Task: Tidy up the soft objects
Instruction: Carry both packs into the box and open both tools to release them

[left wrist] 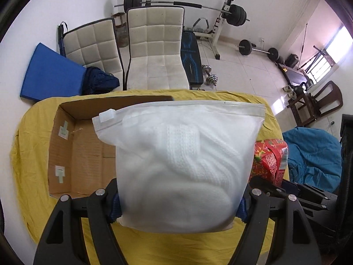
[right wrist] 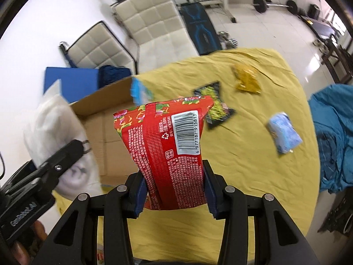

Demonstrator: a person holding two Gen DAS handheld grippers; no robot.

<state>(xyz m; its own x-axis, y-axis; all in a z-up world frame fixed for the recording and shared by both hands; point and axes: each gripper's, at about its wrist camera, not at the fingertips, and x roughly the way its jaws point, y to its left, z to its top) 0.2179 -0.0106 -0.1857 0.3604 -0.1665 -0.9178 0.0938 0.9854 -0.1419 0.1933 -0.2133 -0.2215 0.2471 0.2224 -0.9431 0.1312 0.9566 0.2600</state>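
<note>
The left gripper point(left wrist: 179, 201) is clamped on the lower end of a frosted zip-top plastic bag holding a white knitted garment point(left wrist: 183, 163); its blue-padded fingers point(left wrist: 115, 209) press in on both sides and the bag hangs clear of the table. From the right wrist view the same bag point(right wrist: 55, 132) shows blurred at the left, with the left gripper's black frame across it.

The right gripper point(right wrist: 174, 190) pinches the lower part of a red printed snack packet with a white barcode label point(right wrist: 167, 145), a blue-padded finger point(right wrist: 140, 194) against each side. The packet stands above the table, its top end pointing away from the camera. In the left wrist view it point(left wrist: 270, 161) appears just right of the bag.

Below both lies an open brown cardboard box point(left wrist: 81, 152) on a round table under a mustard-yellow cloth point(right wrist: 253, 165). A small light-blue packet point(right wrist: 139, 89) sits at the box's far rim.

Loose on the cloth, well apart from one another, lie a black packet with green print point(right wrist: 215, 106), a crumpled yellow packet point(right wrist: 247, 78) and a pale-blue soft pack point(right wrist: 284, 132).

Beyond the table stand two cream quilted chairs point(left wrist: 154, 50) and a barbell rack point(left wrist: 229, 15) on a white tiled floor.
</note>
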